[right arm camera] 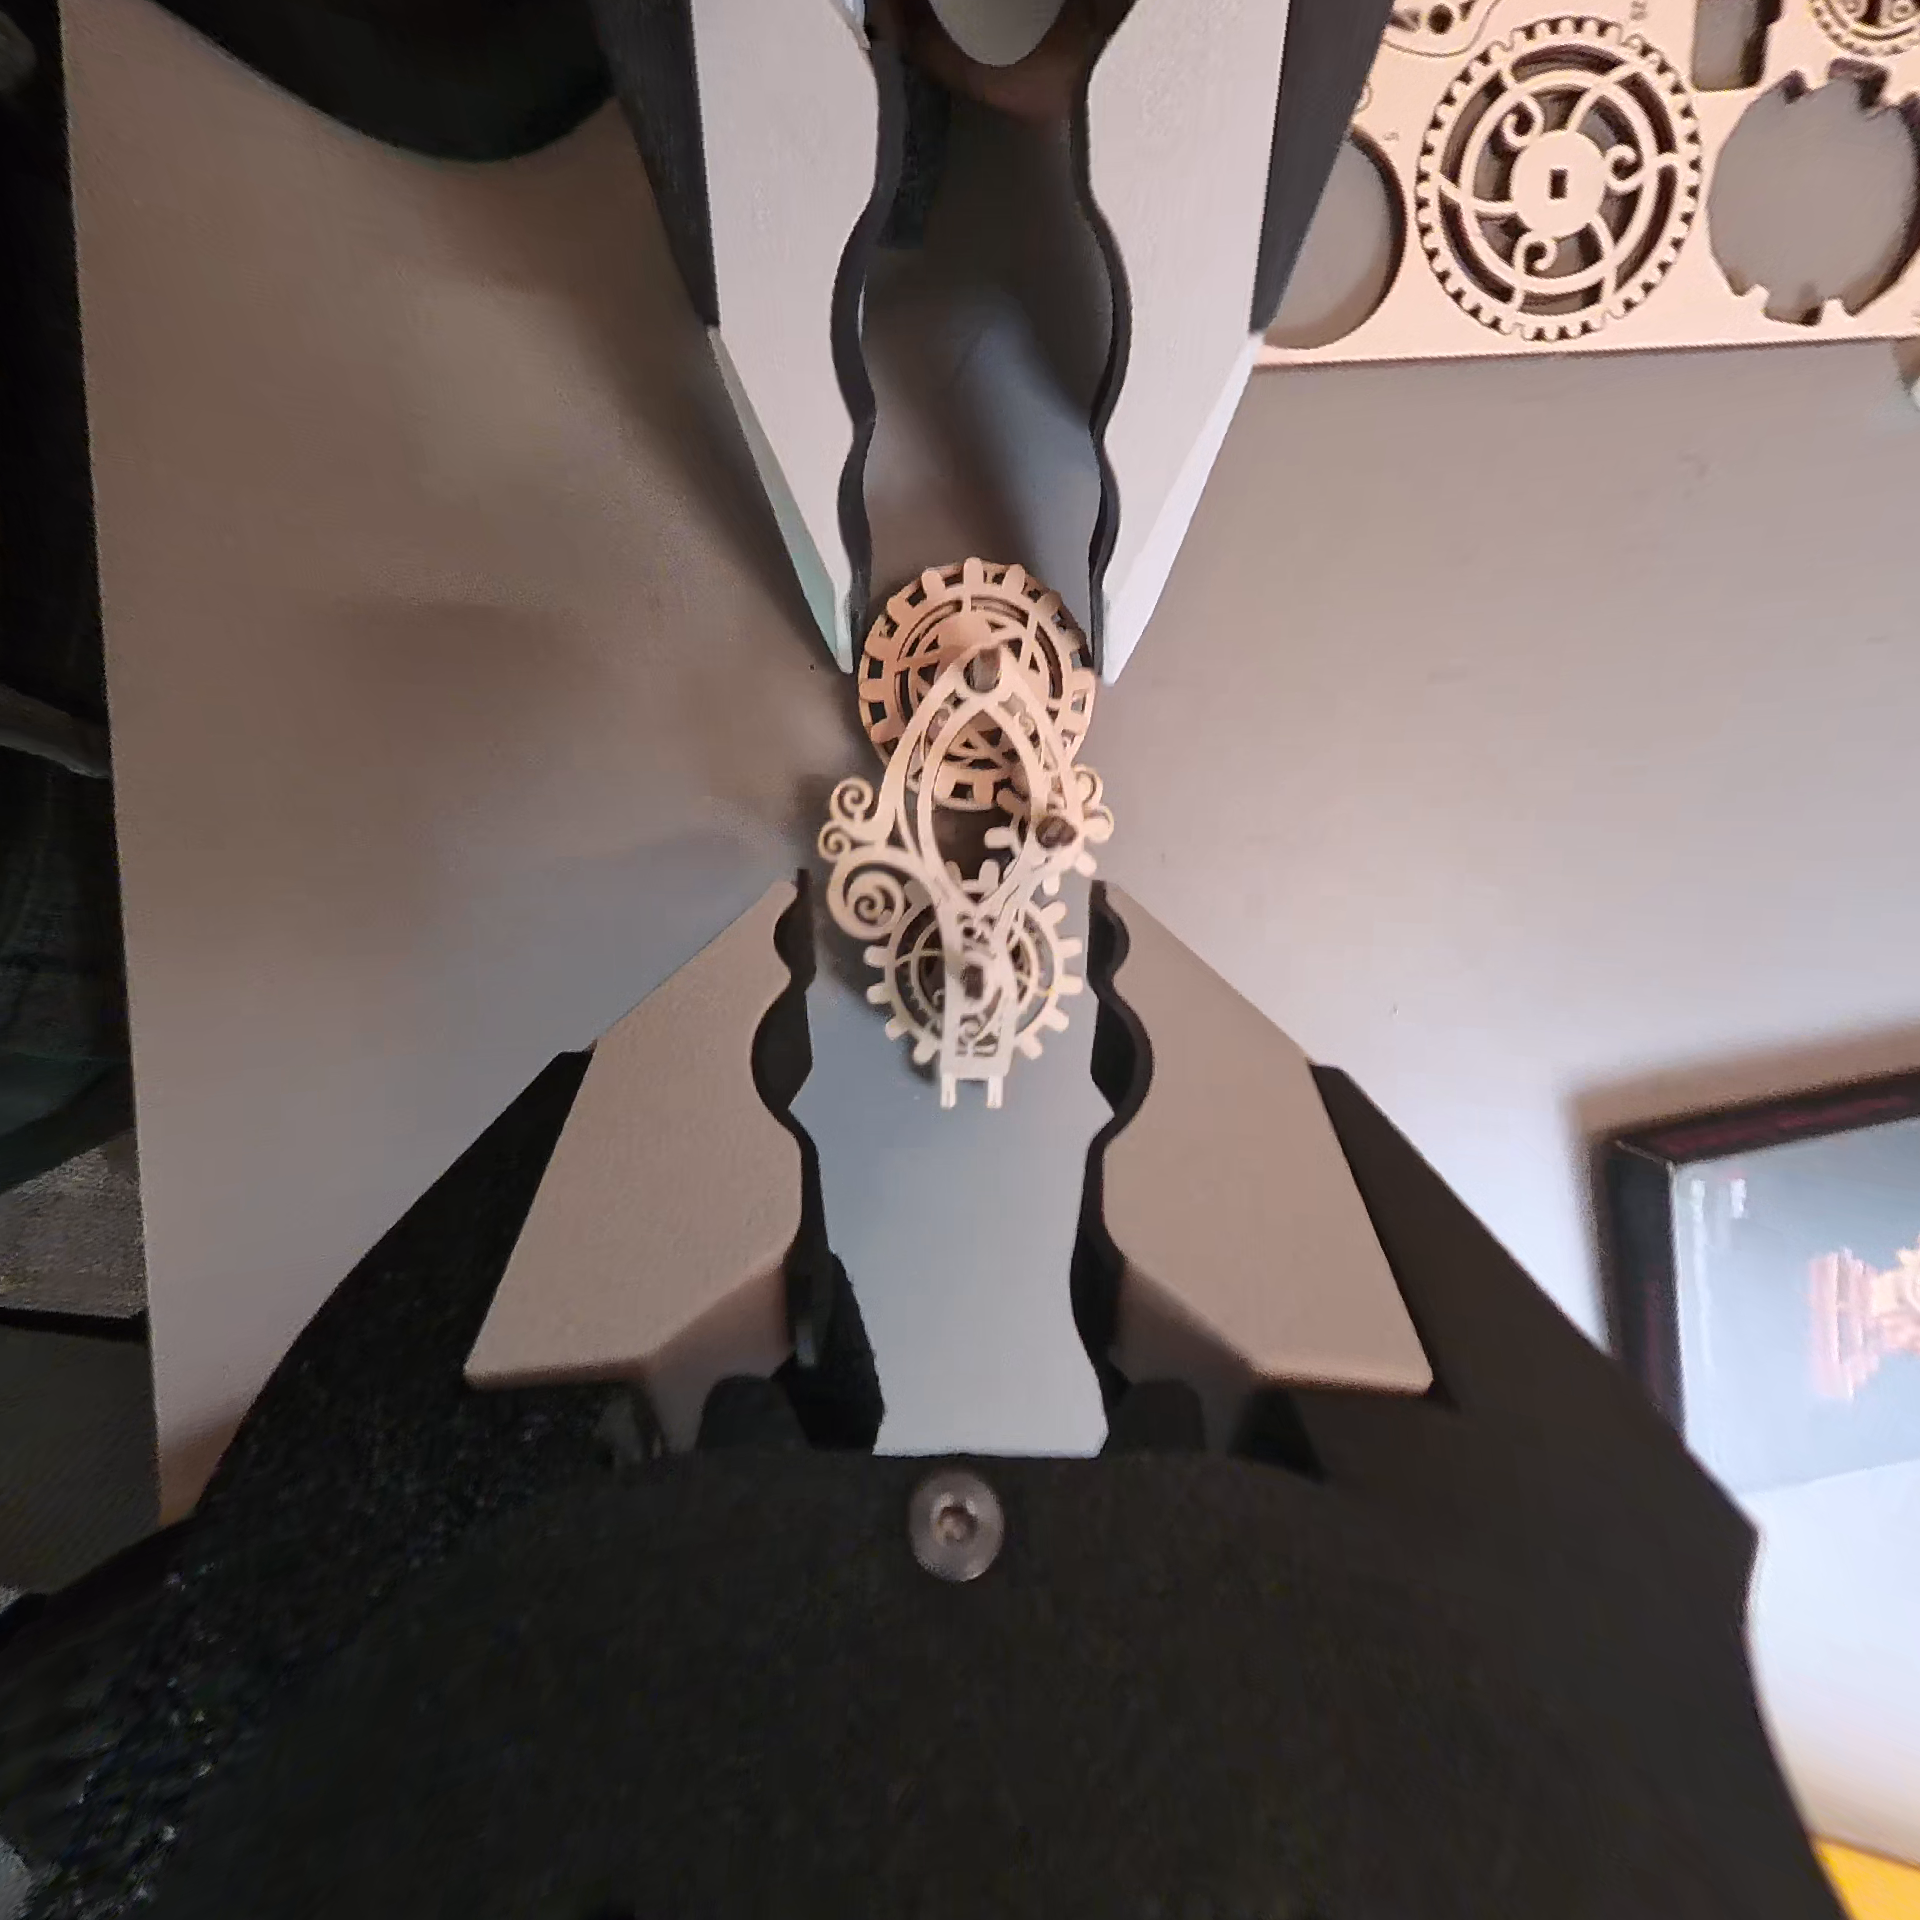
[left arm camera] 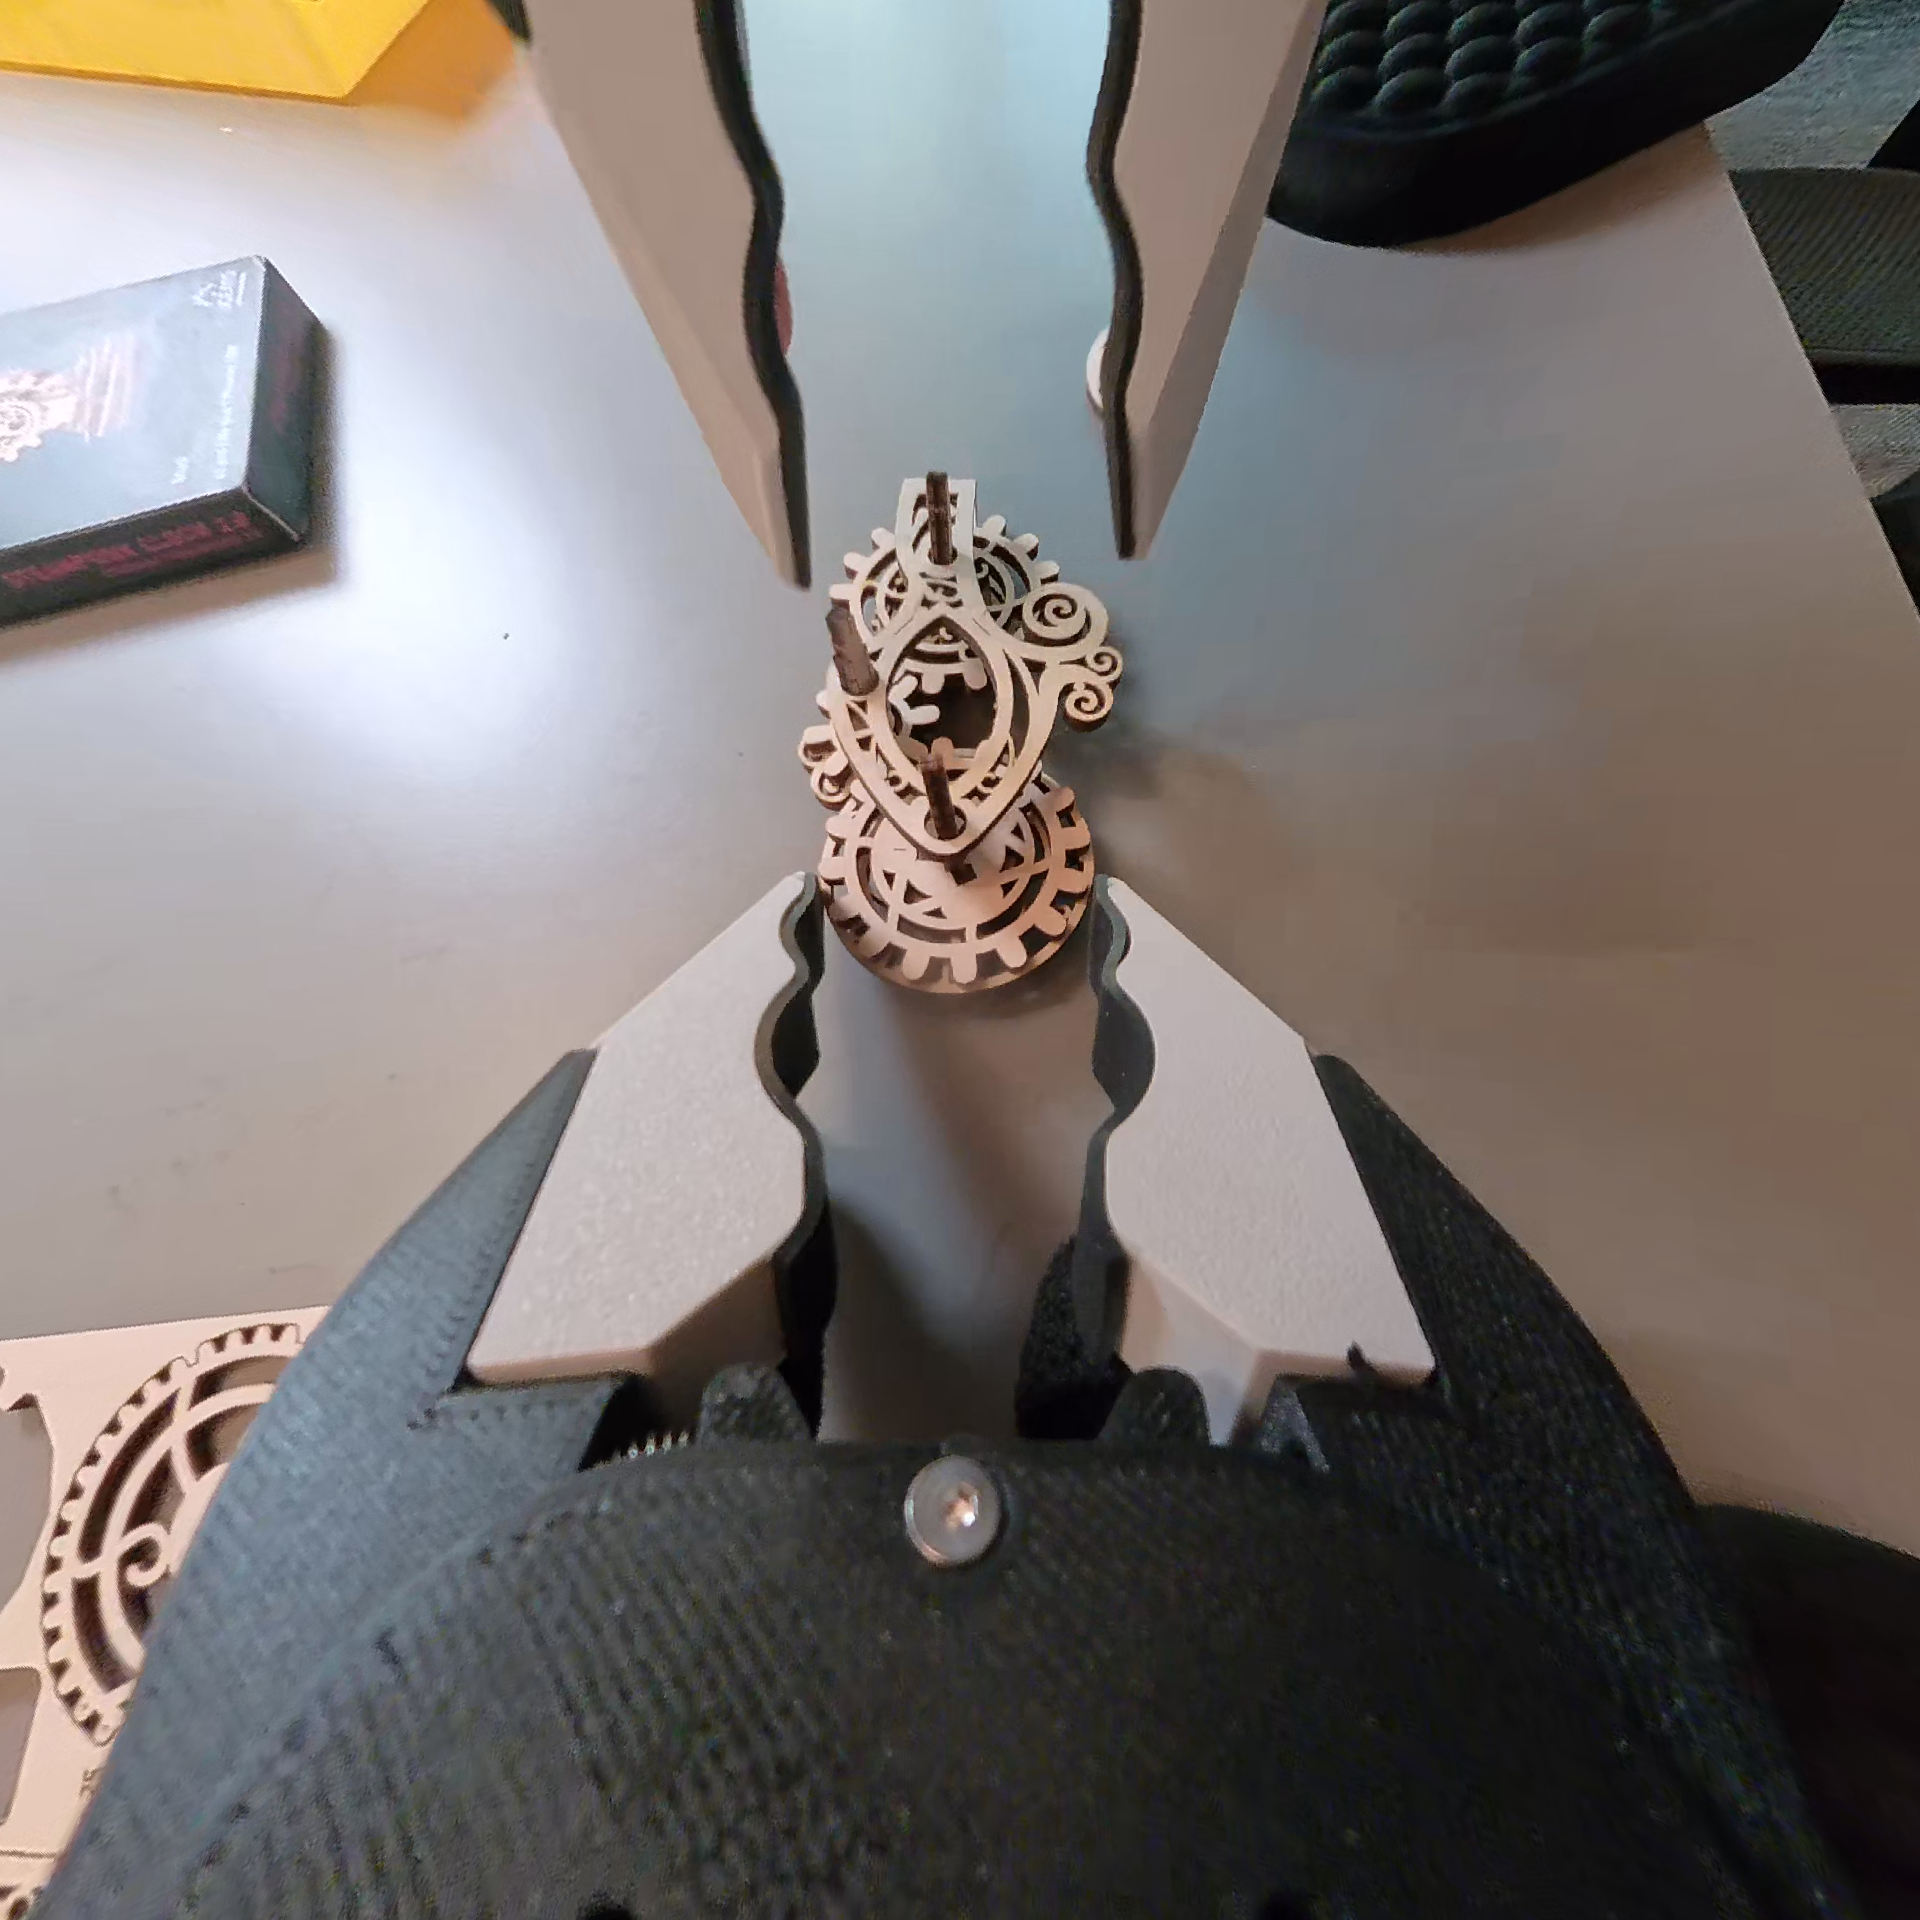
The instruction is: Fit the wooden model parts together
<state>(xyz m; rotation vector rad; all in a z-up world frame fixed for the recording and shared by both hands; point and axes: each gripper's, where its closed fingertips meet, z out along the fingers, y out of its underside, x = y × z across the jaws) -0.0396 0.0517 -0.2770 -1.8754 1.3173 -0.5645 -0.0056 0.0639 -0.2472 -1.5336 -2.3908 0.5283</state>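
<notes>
A small wooden model [left arm camera: 961, 727] lies flat on the grey table [left arm camera: 416, 883]. It is made of stacked gears under a scrolled openwork plate, with three dark pegs sticking up. My left gripper [left arm camera: 956, 899] is open, and its fingertips flank the model's large gear without gripping it. My right gripper [left arm camera: 961, 556] comes from the opposite side, open, with its tips beside the small-gear end. In the right wrist view the model [right arm camera: 966, 831] sits between my right gripper [right arm camera: 951, 894] and my left gripper [right arm camera: 977, 660], both with jaws apart.
A black box [left arm camera: 156, 436] lies left of the model and shows in the right wrist view [right arm camera: 1787, 1299]. A wooden parts sheet with a large gear [right arm camera: 1558, 187] lies near my left gripper. A black mesh chair [left arm camera: 1507, 114] stands past the table's edge. A yellow object [left arm camera: 260, 42] is in the far corner. One gripper's finger ends stand about 6 cm off the other's.
</notes>
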